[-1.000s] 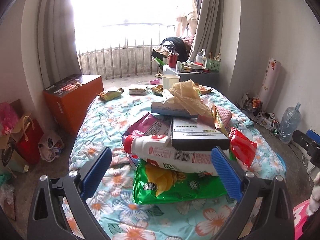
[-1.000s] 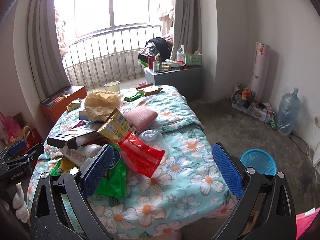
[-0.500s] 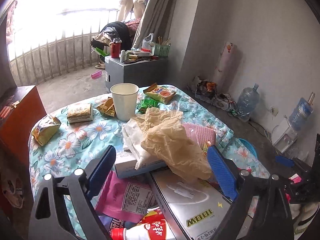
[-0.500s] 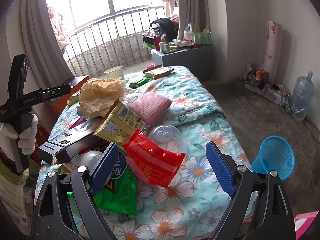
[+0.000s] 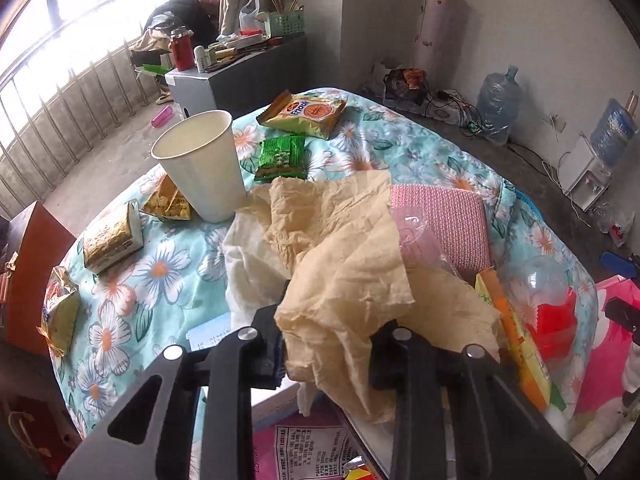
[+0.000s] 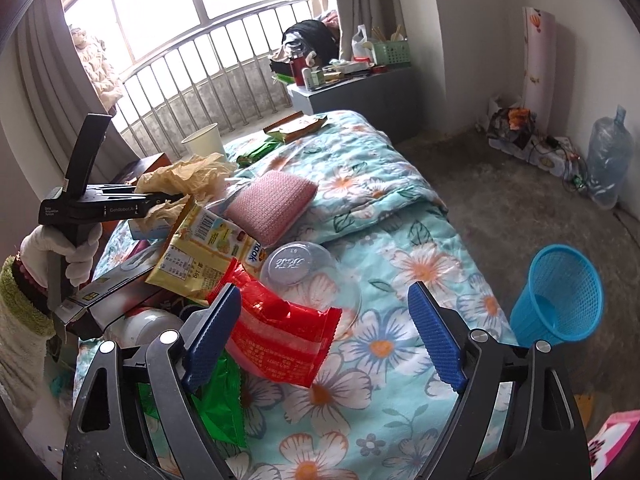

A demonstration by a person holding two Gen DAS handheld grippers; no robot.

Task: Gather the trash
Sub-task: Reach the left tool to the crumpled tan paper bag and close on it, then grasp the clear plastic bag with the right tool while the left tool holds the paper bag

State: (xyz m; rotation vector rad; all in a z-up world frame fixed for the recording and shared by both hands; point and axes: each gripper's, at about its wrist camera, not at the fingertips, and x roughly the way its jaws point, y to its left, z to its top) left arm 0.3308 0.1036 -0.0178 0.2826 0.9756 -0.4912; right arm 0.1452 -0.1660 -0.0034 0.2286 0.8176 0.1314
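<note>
Trash is heaped on a floral-clothed table. My left gripper is closing on a crumpled tan paper at the top of the heap, and its pads pinch the paper's lower folds. From the right wrist view, the left gripper is held by a gloved hand, with the tan paper bunched at its tips. My right gripper hovers over a red wrapper. Its jaws are closing but stand wide; the left pad is beside the wrapper, and nothing is gripped.
A blue mesh basket stands on the floor right of the table. On the cloth lie a paper cup, a clear plastic bowl, a yellow snack pack, a pink pad, a green packet and boxes.
My left gripper swung across the heap toward the far end and closed on the tan paper. My right gripper sank a little toward the red wrapper and narrowed slightly.
</note>
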